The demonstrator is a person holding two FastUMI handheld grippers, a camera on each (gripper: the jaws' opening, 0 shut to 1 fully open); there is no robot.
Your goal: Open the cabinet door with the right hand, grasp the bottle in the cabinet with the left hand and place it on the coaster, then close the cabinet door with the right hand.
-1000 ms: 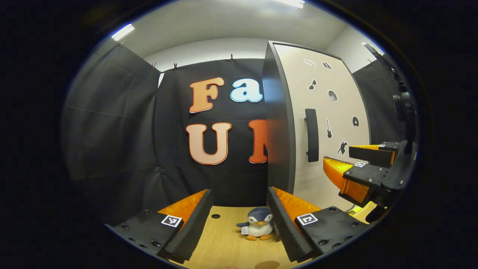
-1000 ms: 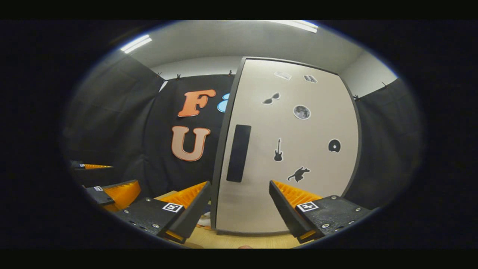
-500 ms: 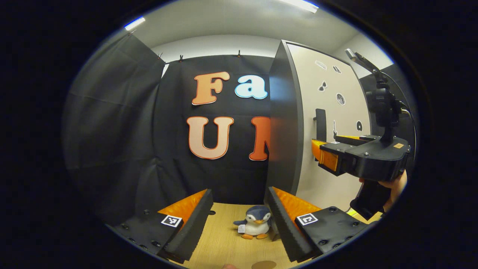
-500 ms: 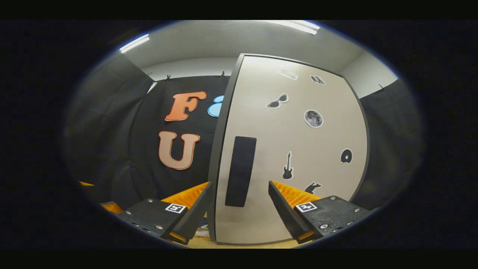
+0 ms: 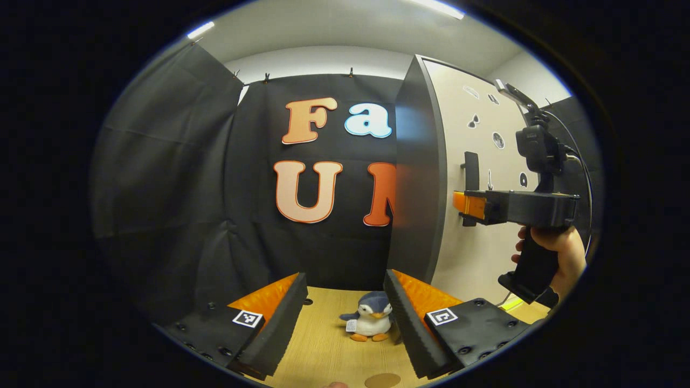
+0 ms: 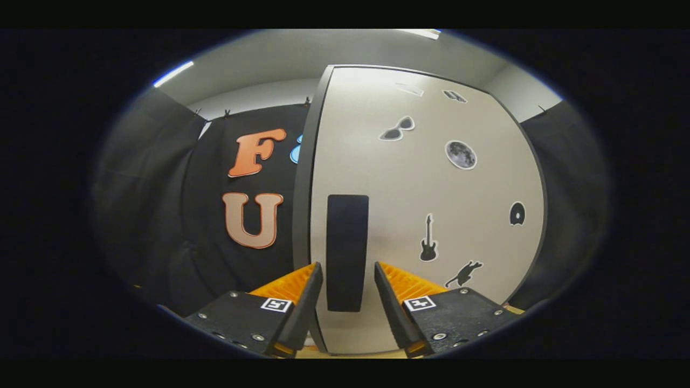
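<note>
Right gripper (image 6: pixel 347 291) seen at cabinet door (image 6: pixel 431 183), fingers set either side of door handle (image 6: pixel 347 252), narrow gaps visible, contact not confirmed. Door seen shut; bottle hidden. Left gripper (image 5: pixel 345 312) held left of door, fingers wide apart, nothing held. Penguin toy (image 5: pixel 371 324) seen on table (image 5: pixel 323 350) between them; coaster (image 5: pixel 382 380) nearer camera.

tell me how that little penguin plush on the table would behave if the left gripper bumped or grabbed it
The penguin plush looks soft and stuffed, so it would probably squash under the fingers, not resist. It seems light, so a nudge from the left gripper would likely slide or topple it on the smooth wooden table. Breakage seems unlikely.
</note>
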